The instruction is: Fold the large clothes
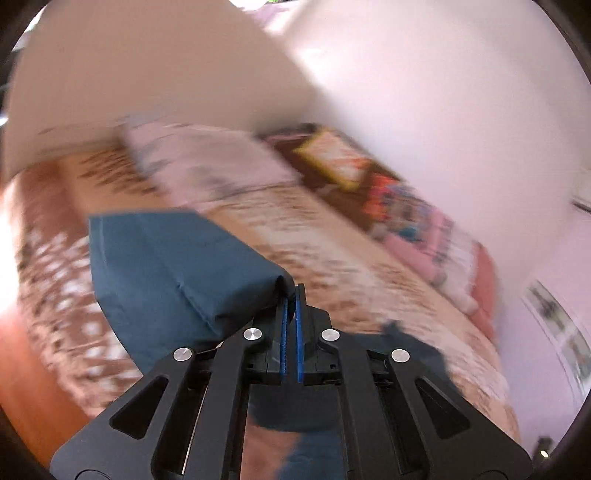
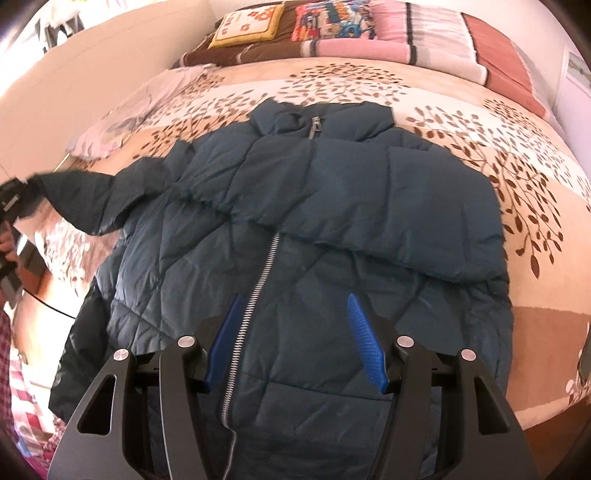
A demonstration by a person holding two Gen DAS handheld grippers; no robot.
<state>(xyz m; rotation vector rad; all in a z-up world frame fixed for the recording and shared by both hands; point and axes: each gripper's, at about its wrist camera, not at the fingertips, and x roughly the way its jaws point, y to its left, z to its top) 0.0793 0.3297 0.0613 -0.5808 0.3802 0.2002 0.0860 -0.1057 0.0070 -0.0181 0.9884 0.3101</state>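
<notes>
1. Your right gripper (image 2: pixel 295 339) hangs over the lower front of the jacket (image 2: pixel 332 206), its textured blue pads (image 2: pixel 365 343) spread wide apart with nothing between them. The silver zipper (image 2: pixel 255 288) runs up between the fingers, nearer the left one.
2. The jacket is a dark teal quilted puffer with smooth, slightly shiny fabric stitched in diamond panels. It lies front up on the bed, collar toward the pillows.
3. One sleeve (image 2: pixel 388 206) is folded flat across the chest, covering the middle stretch of the zipper.
4. Your left gripper (image 1: pixel 290 314) is clamped on the cuff end of the other sleeve (image 1: pixel 173 266), blue pads pressed nearly together on a pinch of cloth. That view is motion-blurred. From the right wrist you see this sleeve (image 2: pixel 88 199) pulled out sideways and lifted off the bed, the left gripper (image 2: pixel 14 199) at the frame edge.
5. The bedspread (image 2: pixel 480 122) beneath is cream and tan with a brown leaf-branch print.
6. A crumpled pale lilac garment (image 2: pixel 122 125) lies near the wall, apart from the jacket.
7. Farthest off, at the headboard: a yellow-edged floral cushion (image 2: pixel 247 27), a multicoloured cushion (image 2: pixel 332 18) and pink striped pillows (image 2: pixel 424 35).
</notes>
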